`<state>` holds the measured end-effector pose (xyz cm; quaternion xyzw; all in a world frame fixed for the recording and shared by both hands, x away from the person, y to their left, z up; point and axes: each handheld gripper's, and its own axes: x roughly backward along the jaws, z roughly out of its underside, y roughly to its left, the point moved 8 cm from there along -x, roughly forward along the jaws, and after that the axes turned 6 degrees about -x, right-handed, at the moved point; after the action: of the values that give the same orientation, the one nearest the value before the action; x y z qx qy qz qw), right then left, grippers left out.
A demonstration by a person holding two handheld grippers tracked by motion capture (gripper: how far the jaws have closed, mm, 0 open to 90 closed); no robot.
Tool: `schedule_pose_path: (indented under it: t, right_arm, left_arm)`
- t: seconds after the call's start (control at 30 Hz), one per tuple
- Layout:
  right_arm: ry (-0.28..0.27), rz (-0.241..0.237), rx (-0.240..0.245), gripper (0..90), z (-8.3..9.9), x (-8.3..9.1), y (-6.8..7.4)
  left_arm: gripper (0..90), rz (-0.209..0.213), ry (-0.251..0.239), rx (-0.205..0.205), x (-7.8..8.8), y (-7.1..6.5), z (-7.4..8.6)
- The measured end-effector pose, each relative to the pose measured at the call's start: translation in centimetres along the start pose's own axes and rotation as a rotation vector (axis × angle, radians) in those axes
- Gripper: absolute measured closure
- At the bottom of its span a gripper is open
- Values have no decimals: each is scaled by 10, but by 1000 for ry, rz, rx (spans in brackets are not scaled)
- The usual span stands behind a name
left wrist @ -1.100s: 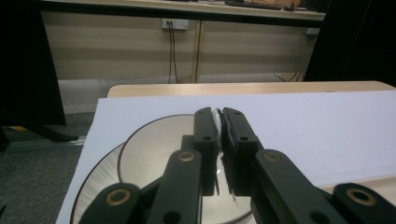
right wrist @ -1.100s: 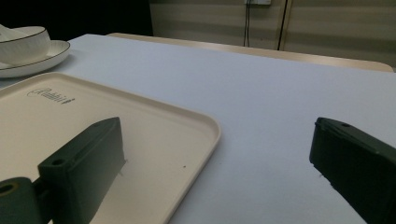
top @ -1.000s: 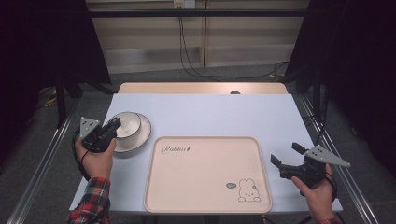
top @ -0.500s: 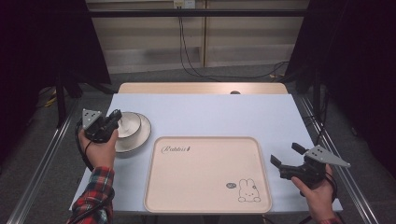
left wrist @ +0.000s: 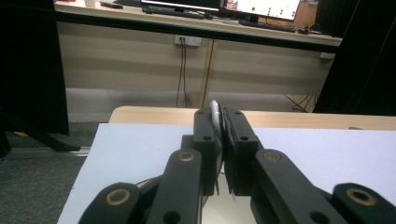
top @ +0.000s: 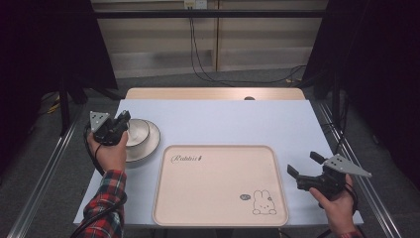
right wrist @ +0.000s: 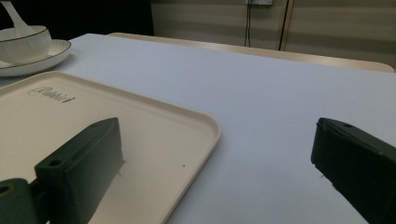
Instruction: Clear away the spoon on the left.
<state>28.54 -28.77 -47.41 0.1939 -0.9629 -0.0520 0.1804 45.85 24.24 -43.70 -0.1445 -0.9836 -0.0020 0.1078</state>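
My left tongs [top: 120,124] are clamped on a thin white spoon handle [left wrist: 214,113], at the far-left part of the surface [top: 223,119], over the bowl [top: 138,132] that sits on the plate [top: 151,144]. In the left gripper view the jaws sit almost fully together with just the white handle edge poking out between the pads. My right tongs [top: 303,174] stand wide with nothing in them, near-right, just off the tray [top: 218,198] edge.

Risks as I see them:
- Grip is on a narrow, glazed-looking handle, near its tip. It could pivot or slip out between the pads if I swing the hand fast.
- The spoon's lower end is hidden behind my tongs, so I can't tell if it sits in the bowl. If so, pulling sideways rather than up could catch the bowl rim and drag or tip the bowl on its plate.
- Bowl and plate are loose and stacked; a knock shifts both.

Orientation: the handle's long axis runs roughly along my jaws, tip pointing up and toward the far side. The right gripper view shows the handle [right wrist: 14,18] rising out of the bowl, leaning to the left of that view. Bowl end points down into the bowl, I judge.
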Motion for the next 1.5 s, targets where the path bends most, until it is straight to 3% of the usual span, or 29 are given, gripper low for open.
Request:
schedule_pose_path:
  t: [0.13, 0.53, 0.97, 1.27, 1.5]
  right_arm:
    - [-1, -7, 1, 17, 0, 0, 1]
    - [-3, -10, -2, 11, 0, 1, 1]
    - [-3, -13, 7, 3, 0, 1, 2]
    - [-7, -21, 19, 1, 0, 1, 3]
    - [-3, -22, 19, 1, 0, 1, 4]
  left_arm:
    - [851, -3, 12, -21, -2, -1, -1]
    - [853, 2, 10, 5, 6, 4, -12]
    - [854, 60, -13, 24, 17, -5, -38]
    - [854, 95, -55, 30, 26, -13, -59]
    - [854, 153, -67, 49, 32, -22, -67]
